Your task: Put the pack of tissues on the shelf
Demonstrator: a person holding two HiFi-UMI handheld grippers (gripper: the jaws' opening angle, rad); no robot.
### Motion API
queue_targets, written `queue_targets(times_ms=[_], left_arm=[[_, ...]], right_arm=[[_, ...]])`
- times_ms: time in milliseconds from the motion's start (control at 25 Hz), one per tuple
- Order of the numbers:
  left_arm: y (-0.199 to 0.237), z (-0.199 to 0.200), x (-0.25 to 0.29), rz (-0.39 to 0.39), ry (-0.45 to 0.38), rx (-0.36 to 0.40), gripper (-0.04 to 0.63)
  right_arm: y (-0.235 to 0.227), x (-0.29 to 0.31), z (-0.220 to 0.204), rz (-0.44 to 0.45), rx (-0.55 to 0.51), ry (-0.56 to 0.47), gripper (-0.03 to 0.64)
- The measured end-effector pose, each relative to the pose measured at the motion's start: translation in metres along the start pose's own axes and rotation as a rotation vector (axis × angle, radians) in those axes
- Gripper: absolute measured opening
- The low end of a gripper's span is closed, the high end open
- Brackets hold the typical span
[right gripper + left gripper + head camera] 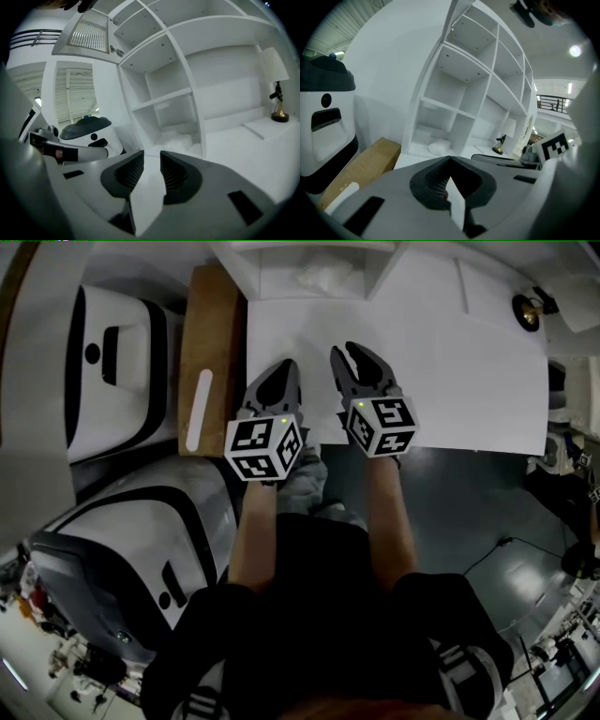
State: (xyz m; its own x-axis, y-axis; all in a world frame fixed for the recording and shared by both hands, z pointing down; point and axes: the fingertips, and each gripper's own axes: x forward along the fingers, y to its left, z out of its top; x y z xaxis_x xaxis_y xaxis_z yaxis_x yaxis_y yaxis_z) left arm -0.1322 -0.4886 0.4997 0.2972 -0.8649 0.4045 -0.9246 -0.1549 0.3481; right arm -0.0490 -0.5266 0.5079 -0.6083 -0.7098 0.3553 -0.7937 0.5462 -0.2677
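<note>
Tissues point(323, 277) lie as a soft white lump in the lowest compartment of the shelf point(281, 263), straight ahead of both grippers and well apart from them. Their long axis cannot be told. The right gripper point(349, 354) reaches slightly nearer, its jaws a little apart with nothing between them. The left gripper point(284, 367) has its jaws together and is empty. Both forearms run side by side over the table point(469, 381), with the grippers tipped slightly down toward the shelf.

Cardboard box point(223, 334), small lamp point(277, 95)
</note>
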Motion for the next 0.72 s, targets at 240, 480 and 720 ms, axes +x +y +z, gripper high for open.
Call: queue_targets(times_ms=[240,480,720], left_arm=[[0.017,0.005,0.034,-0.02,0.036,0.016,0.009],[0.031,0.004,0.06,-0.032,0.068,0.013,0.009],[0.043,0.006,0.077,-0.038,0.082,0.008,0.01]], right_arm=[[-0.018,0.048,-0.003,-0.019,-0.037,0.048,0.124],[-0.037,0.092,0.001,-0.04,-0.119,0.092,0.158],[-0.059,0.132,-0.005,-0.069,-0.173,0.144,0.196]])
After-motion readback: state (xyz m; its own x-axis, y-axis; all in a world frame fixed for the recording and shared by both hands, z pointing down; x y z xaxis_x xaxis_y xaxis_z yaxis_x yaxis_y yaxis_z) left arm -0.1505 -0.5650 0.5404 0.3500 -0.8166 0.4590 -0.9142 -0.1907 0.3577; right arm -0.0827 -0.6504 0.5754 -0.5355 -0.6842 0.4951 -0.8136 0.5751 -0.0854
